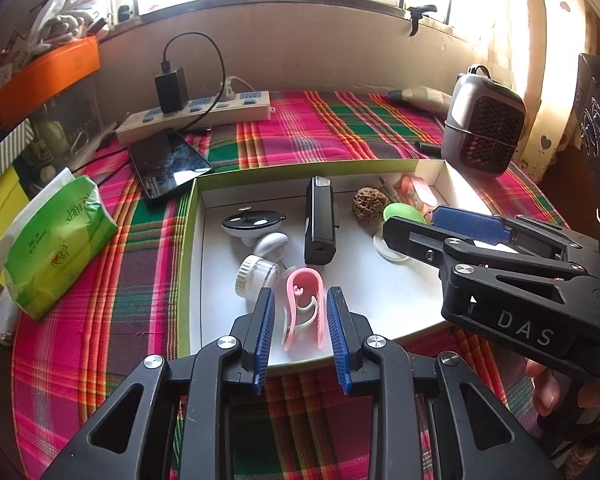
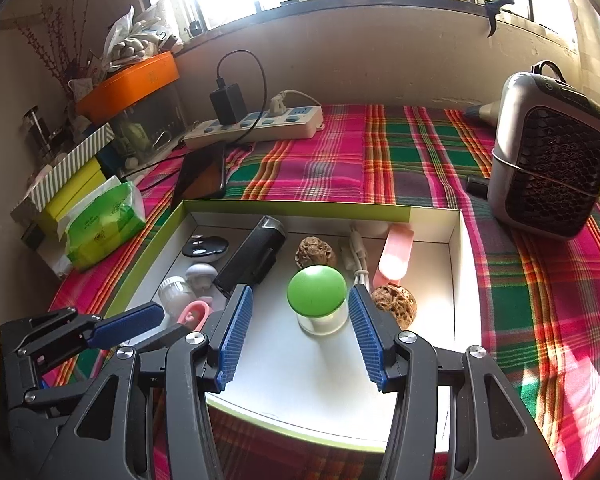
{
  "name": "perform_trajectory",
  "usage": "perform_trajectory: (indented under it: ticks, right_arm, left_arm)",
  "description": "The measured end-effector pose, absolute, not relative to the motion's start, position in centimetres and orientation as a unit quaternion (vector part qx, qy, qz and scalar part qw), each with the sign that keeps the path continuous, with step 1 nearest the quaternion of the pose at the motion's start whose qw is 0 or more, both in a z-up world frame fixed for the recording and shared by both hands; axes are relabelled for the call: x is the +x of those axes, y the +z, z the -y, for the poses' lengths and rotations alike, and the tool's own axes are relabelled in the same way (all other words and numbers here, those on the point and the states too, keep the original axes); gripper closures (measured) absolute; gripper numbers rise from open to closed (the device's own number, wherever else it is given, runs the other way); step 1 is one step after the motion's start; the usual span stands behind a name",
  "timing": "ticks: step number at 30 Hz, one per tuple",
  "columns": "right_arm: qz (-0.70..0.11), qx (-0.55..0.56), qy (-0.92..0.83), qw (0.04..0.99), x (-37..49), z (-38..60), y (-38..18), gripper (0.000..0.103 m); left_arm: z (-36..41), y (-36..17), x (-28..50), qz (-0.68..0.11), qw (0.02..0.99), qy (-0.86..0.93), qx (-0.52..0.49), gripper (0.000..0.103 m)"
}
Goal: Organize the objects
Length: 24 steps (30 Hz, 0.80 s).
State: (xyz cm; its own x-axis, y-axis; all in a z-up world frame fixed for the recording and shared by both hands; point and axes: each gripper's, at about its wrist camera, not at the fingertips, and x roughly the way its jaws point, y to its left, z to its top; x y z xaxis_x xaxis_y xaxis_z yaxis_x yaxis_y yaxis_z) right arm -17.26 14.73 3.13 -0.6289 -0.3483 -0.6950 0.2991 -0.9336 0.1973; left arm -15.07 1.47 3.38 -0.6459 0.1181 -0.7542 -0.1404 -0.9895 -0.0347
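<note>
Left wrist: my left hand-held gripper (image 1: 300, 320) gapes around the pink clip (image 1: 303, 307), gripping nothing. Right hand-held gripper (image 2: 298, 328) brackets the green-lidded jar (image 2: 318, 299), also empty. Box (image 2: 296, 208) seemingly filled; sorting unfinished.

A lived-in home room: plaid tablecloth (image 2: 420, 160), tissue pack (image 2: 104, 224), power strip (image 2: 260, 124), curtained window (image 1: 540, 60).

Both hand-held grippers are black plastic frames with triangular cutouts and silver screws. Left hand-held gripper (image 1: 301, 326) and right hand-held gripper (image 2: 300, 334) carry ribbed blue pads (image 1: 265, 334); the right's body reads "DAS".
</note>
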Motion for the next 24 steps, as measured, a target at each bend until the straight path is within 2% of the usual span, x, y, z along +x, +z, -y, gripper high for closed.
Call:
perform_trajectory:
  ticks: [24]
  right_arm:
    - [0.025, 0.378, -0.912, 0.159, -11.8, -15.6, 4.4, 0.051]
  left_arm:
    - [-1.7, 4.6, -10.4, -0.012, 0.056, 0.916, -0.396, 0.078]
